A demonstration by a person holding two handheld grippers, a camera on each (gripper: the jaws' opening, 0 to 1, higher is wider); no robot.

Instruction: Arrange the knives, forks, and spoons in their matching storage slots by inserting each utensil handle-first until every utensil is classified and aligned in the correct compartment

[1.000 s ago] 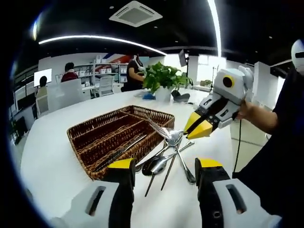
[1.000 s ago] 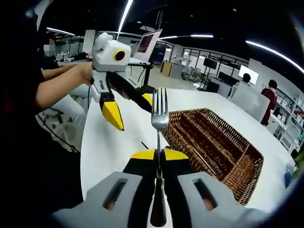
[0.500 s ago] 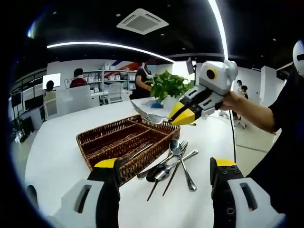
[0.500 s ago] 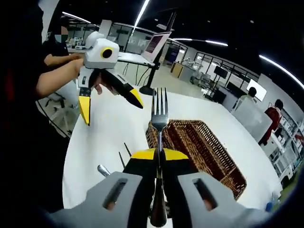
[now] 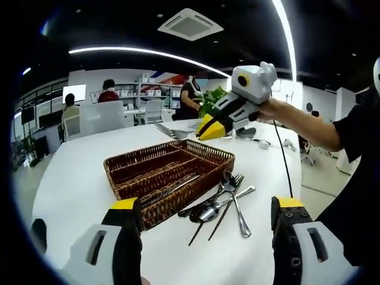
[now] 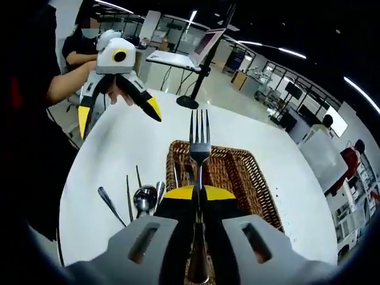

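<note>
1. Right gripper (image 6: 198, 193) was clamped on a fork (image 6: 199, 139), tines forward past its fingertips, handle running back between the jaws. The left gripper view showed that gripper (image 5: 209, 127) raised above the far side of the basket (image 5: 172, 178), the fork (image 5: 169, 130) sticking out sideways from its tips.
2. Left gripper (image 5: 202, 214) stood with jaws wide apart, holding nothing. The right gripper view showed it (image 6: 116, 113) lifted off the table (image 6: 113, 148), well apart from the fork.
3. Step in hand, as judged: carrying the fork to its slot. Next move calls for turning it so the handle leads, then lowering it into the fork slot.
4. Left gripper view gave the loose pile (image 5: 222, 199) of spoons and forks just ahead of its fingers, beside the basket's near edge, and a long utensil, probably a knife (image 5: 172, 189), lying in a slot.
5. Right gripper view looked down the fork onto the basket (image 6: 237, 172) just beyond the tines; some loose pieces (image 6: 139, 199) lay left of its fingers.
</note>
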